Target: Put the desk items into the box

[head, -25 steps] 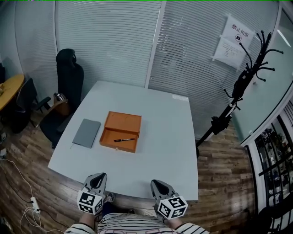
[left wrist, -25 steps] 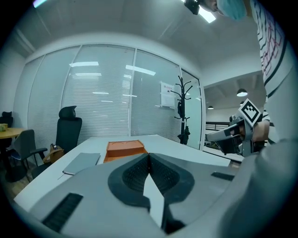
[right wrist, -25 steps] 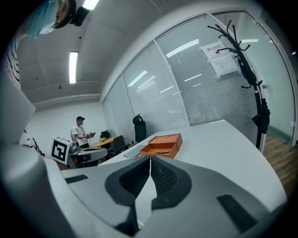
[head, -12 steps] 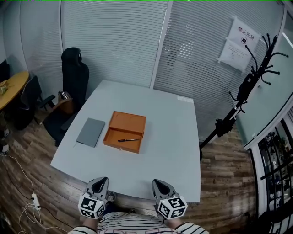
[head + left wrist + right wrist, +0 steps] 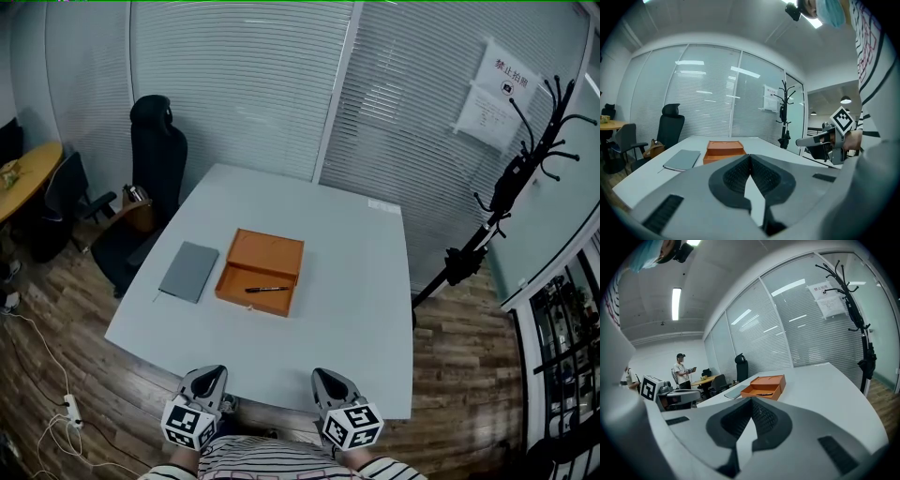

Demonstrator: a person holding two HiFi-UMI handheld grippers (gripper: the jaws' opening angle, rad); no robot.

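An open orange box (image 5: 261, 272) lies near the middle of the white table (image 5: 356, 309), with a black pen (image 5: 267, 289) inside its tray. A grey notebook (image 5: 189, 272) lies flat just left of the box. My left gripper (image 5: 213, 375) and right gripper (image 5: 322, 377) hover side by side at the table's near edge, well short of the box. Both are shut with nothing between the jaws. In the left gripper view the box (image 5: 725, 149) and notebook (image 5: 683, 159) sit ahead. The right gripper view shows the box (image 5: 764, 386) and pen (image 5: 764, 393) ahead.
A black office chair (image 5: 155, 159) stands at the table's far left corner. A coat stand (image 5: 525, 178) is to the right, and a wooden round table (image 5: 23, 173) to the far left. Cables (image 5: 47, 375) trail on the floor. A person (image 5: 680, 369) stands in the background.
The head view has shifted a little, so the table sits slightly further right in the picture. Both grippers and the desk items stay where they were.
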